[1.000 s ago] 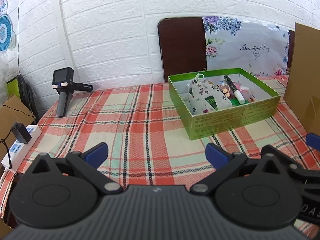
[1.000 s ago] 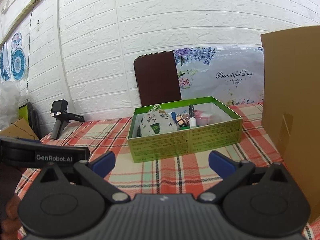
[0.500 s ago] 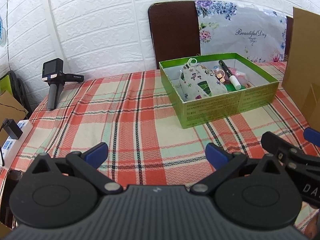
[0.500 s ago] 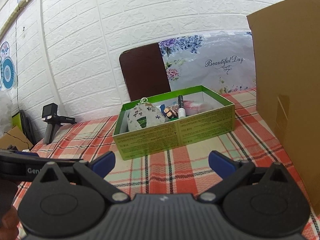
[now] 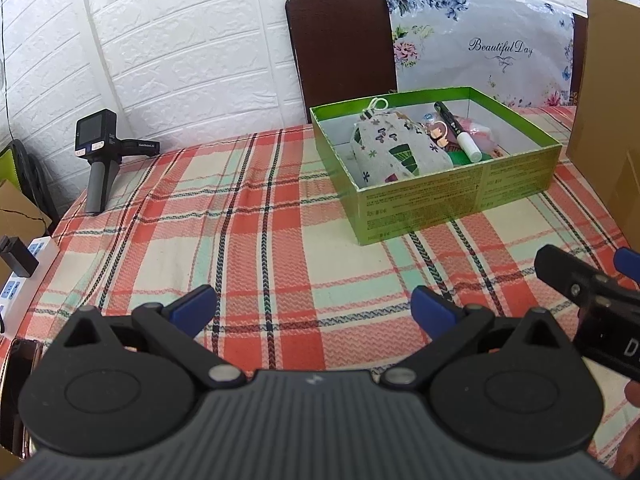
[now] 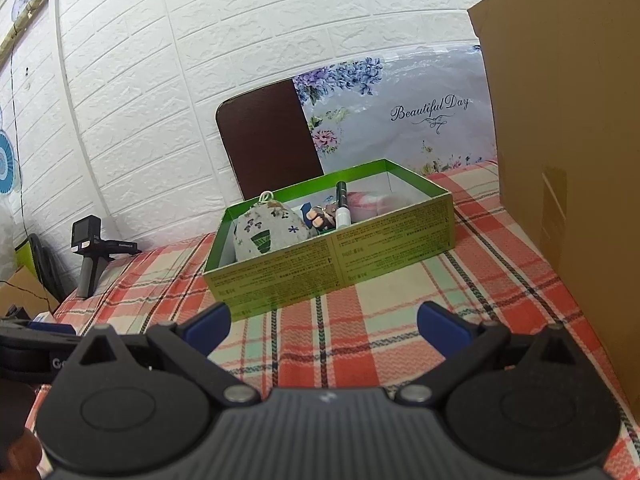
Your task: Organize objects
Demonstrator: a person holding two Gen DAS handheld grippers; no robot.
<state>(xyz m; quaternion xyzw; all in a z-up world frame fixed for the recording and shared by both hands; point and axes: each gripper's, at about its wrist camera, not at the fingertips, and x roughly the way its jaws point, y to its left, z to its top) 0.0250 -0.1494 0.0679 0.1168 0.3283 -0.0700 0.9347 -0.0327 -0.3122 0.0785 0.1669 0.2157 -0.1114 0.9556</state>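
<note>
A green box [image 5: 460,196] [image 6: 320,264] stands on the plaid tablecloth [image 5: 260,240]. Inside lie a patterned cloth pouch [image 5: 392,152] [image 6: 268,234], a black marker with a white cap [image 5: 458,130] [image 6: 342,204], a small brown figure keychain [image 5: 438,134] [image 6: 322,216] and something pink [image 5: 480,136]. My left gripper [image 5: 314,306] is open and empty, low over the cloth in front of the box. My right gripper [image 6: 324,322] is open and empty, just short of the box's near wall; it also shows in the left wrist view [image 5: 588,280].
A black handheld device [image 5: 100,152] [image 6: 94,248] stands at the table's far left. A cardboard panel [image 6: 568,160] stands at the right. A dark chair back [image 5: 340,44] and a floral sheet [image 5: 480,44] lean against the brick wall. A power strip [image 5: 20,268] lies left.
Both grippers have moved forward toward the green box, which appears larger and nearer. Both stay open and empty.
</note>
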